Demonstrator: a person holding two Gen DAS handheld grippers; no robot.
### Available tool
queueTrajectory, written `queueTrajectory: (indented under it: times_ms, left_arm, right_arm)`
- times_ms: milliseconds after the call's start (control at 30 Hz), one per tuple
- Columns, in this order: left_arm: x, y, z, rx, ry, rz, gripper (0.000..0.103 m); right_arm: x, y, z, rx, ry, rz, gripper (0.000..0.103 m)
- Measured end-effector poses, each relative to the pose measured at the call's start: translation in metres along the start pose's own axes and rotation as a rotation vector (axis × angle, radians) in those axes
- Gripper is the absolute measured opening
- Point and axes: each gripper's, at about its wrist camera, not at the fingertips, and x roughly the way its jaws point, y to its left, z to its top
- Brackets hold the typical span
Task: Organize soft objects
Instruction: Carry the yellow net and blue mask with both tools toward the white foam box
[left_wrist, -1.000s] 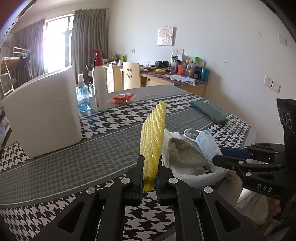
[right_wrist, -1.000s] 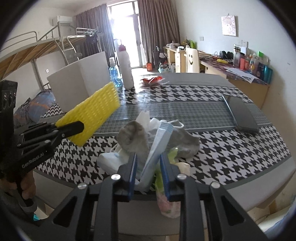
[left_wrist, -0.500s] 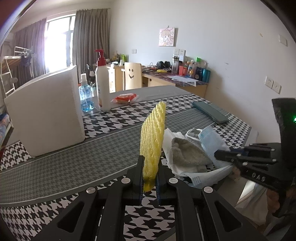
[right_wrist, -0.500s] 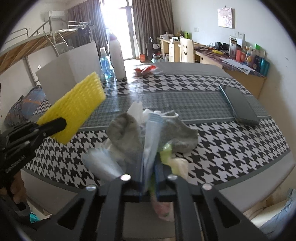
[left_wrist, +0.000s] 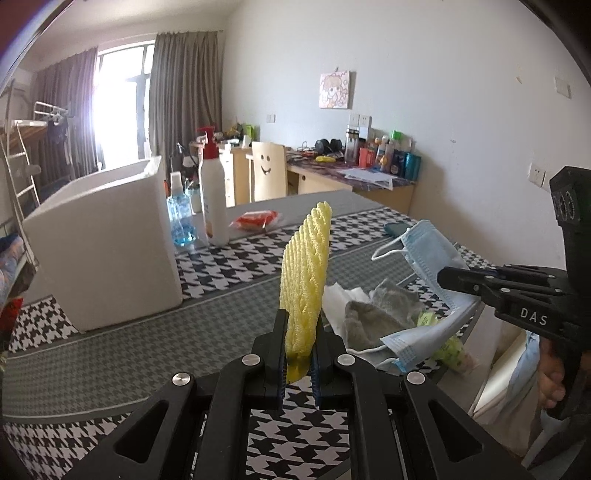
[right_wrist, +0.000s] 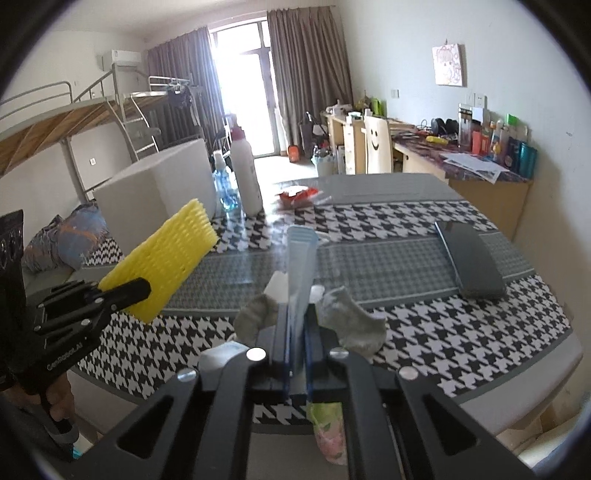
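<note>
My left gripper (left_wrist: 299, 354) is shut on a yellow foam net (left_wrist: 304, 273), held upright above the table's near edge; it also shows in the right wrist view (right_wrist: 166, 266). My right gripper (right_wrist: 295, 347) is shut on a blue face mask (right_wrist: 300, 266) and holds it lifted above the pile; the mask also shows in the left wrist view (left_wrist: 432, 258). A grey sock (right_wrist: 351, 321), a second grey piece (right_wrist: 255, 317), white tissue (left_wrist: 338, 299) and a floral packet (right_wrist: 328, 432) lie at the table's near edge.
A white open box (left_wrist: 107, 243) stands at the left on the houndstooth tablecloth (right_wrist: 388, 221). Behind it are a blue spray bottle (left_wrist: 179, 218), a white pump bottle (left_wrist: 214, 195) and a red snack pack (left_wrist: 255, 219). A dark flat case (right_wrist: 469, 262) lies at the right.
My right gripper closed on the blue mask and lifted it up off the pile. My left gripper kept its hold on the yellow foam net and barely moved.
</note>
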Motion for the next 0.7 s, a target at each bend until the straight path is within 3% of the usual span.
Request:
queueTrajectory:
  times_ms: [700]
  left_arm:
    - [-0.014,0.018,0.035,-0.017,-0.054,0.034,0.011]
  right_arm:
    - [0.010,0.013,0.038,-0.060,-0.073,0.052,0.008]
